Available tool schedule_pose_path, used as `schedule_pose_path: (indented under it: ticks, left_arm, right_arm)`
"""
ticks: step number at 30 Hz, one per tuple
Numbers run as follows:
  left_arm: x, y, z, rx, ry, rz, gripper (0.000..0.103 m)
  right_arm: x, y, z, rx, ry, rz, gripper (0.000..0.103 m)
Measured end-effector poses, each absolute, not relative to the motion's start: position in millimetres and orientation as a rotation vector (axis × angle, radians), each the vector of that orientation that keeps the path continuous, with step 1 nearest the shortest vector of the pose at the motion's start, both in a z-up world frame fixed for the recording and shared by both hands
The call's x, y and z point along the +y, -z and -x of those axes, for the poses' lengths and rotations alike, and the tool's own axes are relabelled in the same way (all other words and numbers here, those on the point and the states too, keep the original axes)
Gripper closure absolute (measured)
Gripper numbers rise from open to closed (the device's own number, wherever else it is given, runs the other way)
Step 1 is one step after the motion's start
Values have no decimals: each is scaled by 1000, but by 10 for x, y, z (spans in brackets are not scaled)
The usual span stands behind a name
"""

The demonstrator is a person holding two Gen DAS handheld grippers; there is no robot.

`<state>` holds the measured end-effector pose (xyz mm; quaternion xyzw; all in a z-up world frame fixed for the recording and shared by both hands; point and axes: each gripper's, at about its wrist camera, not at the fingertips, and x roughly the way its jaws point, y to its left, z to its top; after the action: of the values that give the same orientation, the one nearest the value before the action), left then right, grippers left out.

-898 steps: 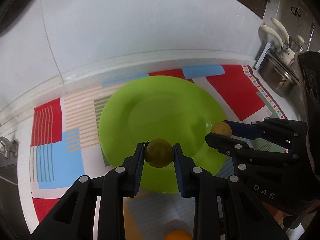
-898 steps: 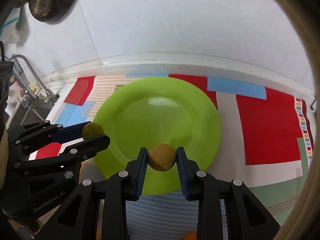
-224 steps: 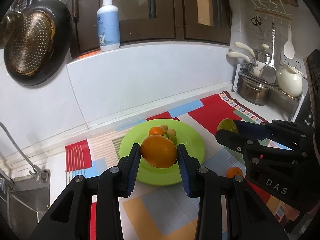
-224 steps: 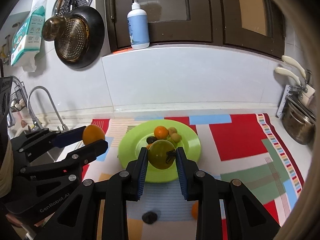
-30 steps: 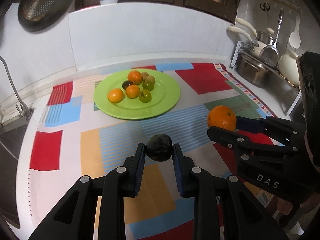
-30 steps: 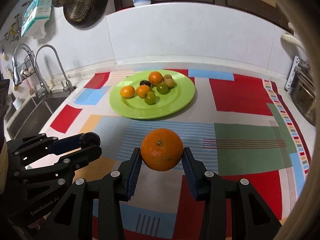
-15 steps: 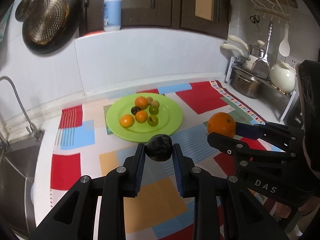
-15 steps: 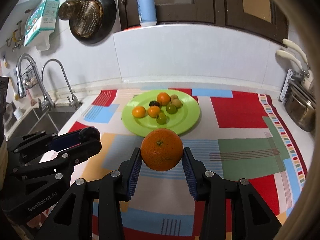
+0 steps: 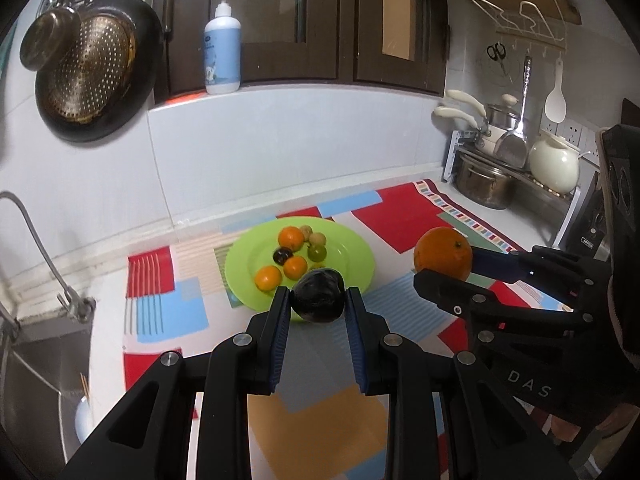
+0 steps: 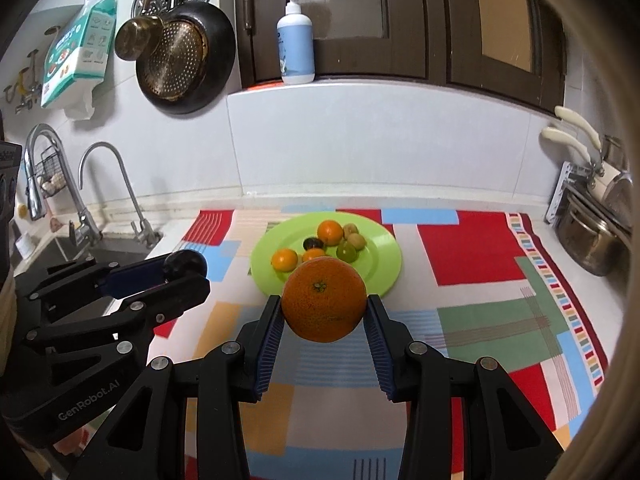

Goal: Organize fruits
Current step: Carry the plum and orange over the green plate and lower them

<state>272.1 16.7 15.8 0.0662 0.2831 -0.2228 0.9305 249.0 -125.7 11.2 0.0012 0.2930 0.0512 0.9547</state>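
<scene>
Dark fruit (image 9: 318, 297) sits pinched between my left jaws, blue pads touching it on both sides, roundish with no clear long axis, held up off the worktop (image 9: 276, 432). Big orange (image 10: 324, 299) is clamped the same way in my right jaws, stem end facing the camera, also in the air. Left gripper (image 9: 318, 300) closed on the dark fruit, right gripper (image 10: 324, 308) closed on the orange but spread wider since that fruit is bigger. The relation that matters: green plate (image 10: 384, 264) lies straight ahead of both sets of jaws and lower, toward the back wall, on the patterned mat (image 10: 472, 248). Both carried fruits are short of its near rim, apart from it. From the left wrist view the dark fruit overlaps the plate's near edge in line of sight; I judge that as above and in front, not touching. Neither arm looks clearly nearer, they run side by side, left jaws to the left of the right. Plate already carries small fruits (image 10: 320, 246) bunched at its centre-left and back; the right-front part is bare. Next move I'd judge: forward and down over the rim, then release onto bare green, orange likely to roll.
</scene>
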Motion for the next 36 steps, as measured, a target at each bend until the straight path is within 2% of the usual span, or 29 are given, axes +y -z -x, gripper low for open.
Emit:
schedule_pose_path:
  ticks: [18, 36]
  left_arm:
    - [307, -286, -3327, 540, 486, -174, 75]
    - [219, -10, -4057, 595, 490, -174, 75]
  right_arm:
    - [-1069, -265, -3006, 571, -40, -24, 61]
    - [-1117, -98, -3656, 620, -27, -45, 61]
